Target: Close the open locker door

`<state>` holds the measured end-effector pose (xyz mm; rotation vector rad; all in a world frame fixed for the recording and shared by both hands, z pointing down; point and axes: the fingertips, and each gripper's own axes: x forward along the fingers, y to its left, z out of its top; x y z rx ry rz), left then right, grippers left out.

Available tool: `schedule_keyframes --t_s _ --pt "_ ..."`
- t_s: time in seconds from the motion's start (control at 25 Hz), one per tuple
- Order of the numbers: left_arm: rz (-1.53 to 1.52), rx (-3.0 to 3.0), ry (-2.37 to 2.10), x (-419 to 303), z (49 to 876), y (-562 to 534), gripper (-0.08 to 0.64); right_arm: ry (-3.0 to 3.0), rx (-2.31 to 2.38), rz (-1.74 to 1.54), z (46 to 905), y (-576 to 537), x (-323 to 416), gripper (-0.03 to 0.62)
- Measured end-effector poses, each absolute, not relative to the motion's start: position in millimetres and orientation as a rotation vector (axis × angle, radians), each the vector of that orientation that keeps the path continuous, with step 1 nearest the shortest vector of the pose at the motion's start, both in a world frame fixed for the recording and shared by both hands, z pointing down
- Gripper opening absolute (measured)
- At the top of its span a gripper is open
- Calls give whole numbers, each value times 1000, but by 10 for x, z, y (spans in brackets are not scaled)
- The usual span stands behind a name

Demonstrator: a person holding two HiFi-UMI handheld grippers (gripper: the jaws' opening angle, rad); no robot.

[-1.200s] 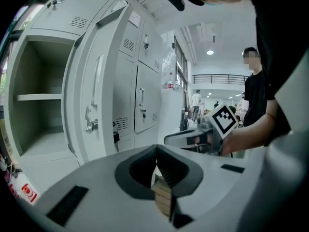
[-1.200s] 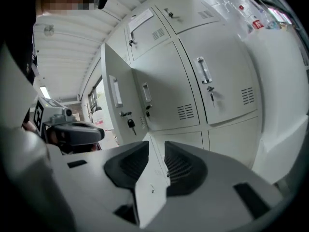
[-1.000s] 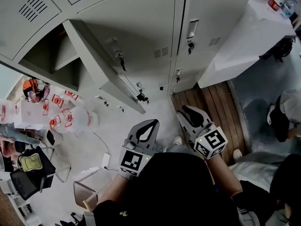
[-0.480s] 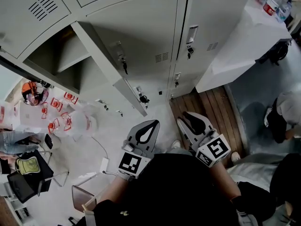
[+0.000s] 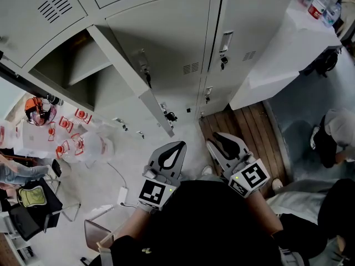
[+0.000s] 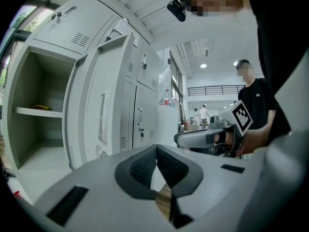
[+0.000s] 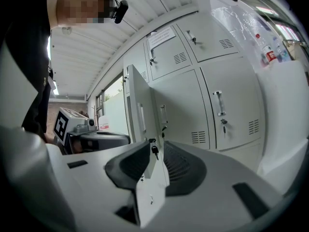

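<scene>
A bank of grey lockers (image 5: pixel 177 43) stands in front of me. One tall locker door (image 5: pixel 125 73) hangs open and swings out toward me, with its handle (image 5: pixel 143 64) and a dangling key (image 5: pixel 167 116) showing. The open compartment (image 5: pixel 69 73) behind it holds a shelf. In the left gripper view the door (image 6: pixel 103 115) is ajar beside the shelf (image 6: pixel 31 111); in the right gripper view the door (image 7: pixel 137 112) is edge-on. My left gripper (image 5: pixel 180 144) (image 6: pixel 155 148) is shut and empty, well short of the door. My right gripper (image 5: pixel 213 141) (image 7: pixel 155 146) has its jaws a narrow gap apart, holding nothing.
A white-covered table (image 5: pixel 288 43) with bottles (image 5: pixel 320 1) stands to the right of the lockers. A wooden platform (image 5: pixel 244 121) lies at the locker base. Plastic bags of cans (image 5: pixel 83 140), a chair and bags (image 5: pixel 30 198) sit at the left. A person (image 5: pixel 335 137) is at the right.
The view has shifted slightly, so the lockers sit a little lower and closer. Both grippers stay low in front of me. The door stands as far open as before.
</scene>
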<state>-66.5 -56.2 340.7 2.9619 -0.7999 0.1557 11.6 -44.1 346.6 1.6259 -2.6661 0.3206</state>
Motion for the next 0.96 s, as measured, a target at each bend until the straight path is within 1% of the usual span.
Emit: schedule_keyframes --t_s 0.28,0.44,0.6,0.96 --pt "154 2965 -793 -675 3405 -563 21 -2660 1633 339 3487 -429 86 101" --pt "212 2954 -779 -691 3496 -553 21 -2651 1657 349 3494 -435 122 101" --pt "162 2967 -788 -666 3419 -591 21 -2639 1675 356 3506 -442 162 101" --pt "196 2949 -792 -640 3496 -645 21 -2628 1670 378 3575 -478 193 101"
